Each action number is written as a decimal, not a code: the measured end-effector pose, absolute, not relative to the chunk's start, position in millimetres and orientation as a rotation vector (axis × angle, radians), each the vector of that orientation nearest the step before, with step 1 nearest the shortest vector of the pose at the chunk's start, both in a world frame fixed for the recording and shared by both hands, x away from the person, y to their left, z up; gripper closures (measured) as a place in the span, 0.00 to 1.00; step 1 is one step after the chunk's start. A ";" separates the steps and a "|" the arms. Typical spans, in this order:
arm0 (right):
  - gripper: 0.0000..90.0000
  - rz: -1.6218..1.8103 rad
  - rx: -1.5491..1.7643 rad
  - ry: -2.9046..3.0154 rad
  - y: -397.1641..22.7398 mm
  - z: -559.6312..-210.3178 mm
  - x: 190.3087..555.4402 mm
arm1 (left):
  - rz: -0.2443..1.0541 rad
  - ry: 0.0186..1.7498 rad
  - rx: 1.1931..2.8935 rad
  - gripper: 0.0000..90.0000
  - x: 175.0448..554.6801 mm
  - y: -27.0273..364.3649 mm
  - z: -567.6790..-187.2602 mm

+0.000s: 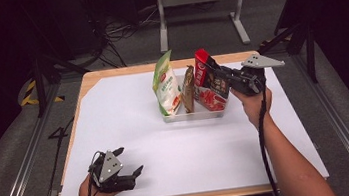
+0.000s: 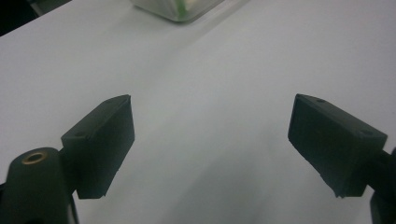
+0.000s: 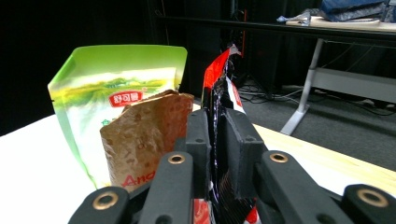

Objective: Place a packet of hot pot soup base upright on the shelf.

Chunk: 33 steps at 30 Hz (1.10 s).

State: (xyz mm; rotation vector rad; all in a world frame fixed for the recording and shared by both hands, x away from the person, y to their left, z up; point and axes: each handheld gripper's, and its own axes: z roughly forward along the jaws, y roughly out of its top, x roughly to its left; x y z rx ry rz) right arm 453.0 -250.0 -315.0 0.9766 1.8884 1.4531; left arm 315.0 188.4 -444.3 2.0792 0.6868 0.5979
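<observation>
Item: red-and-black pouch (image 3: pixel 219 93), upright in clear tray (image 1: pixel 192 116), thin edge pinched by right gripper (image 3: pixel 215 140). Left gripper (image 2: pixel 210 140) gaping, idle. Risk: pouch topples against brown pouch (image 3: pixel 149 135) if released off-balance.

The high view looks forward and down over the whole white table (image 1: pixel 131 133). The right gripper view sits close behind its jaws, facing the green pouch (image 3: pixel 116 93), which the high view shares at upper centre.

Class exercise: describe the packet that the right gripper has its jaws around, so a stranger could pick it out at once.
On the white table stands a clear tray with three upright packets. Take the red and black packet at its right end, between the right gripper jaws; its neighbours are brown and green.
</observation>
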 end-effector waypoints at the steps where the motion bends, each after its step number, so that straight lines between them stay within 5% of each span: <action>1: 0.88 1.449 0.975 1.888 -250.8 -314.6 452.8 | 0.598 0.687 2.079 0.17 314.8 188.4 -444.3; 33: 0.77 1.421 0.966 1.868 -268.0 -319.8 436.6 | 0.598 0.685 2.090 0.17 314.9 187.7 -445.1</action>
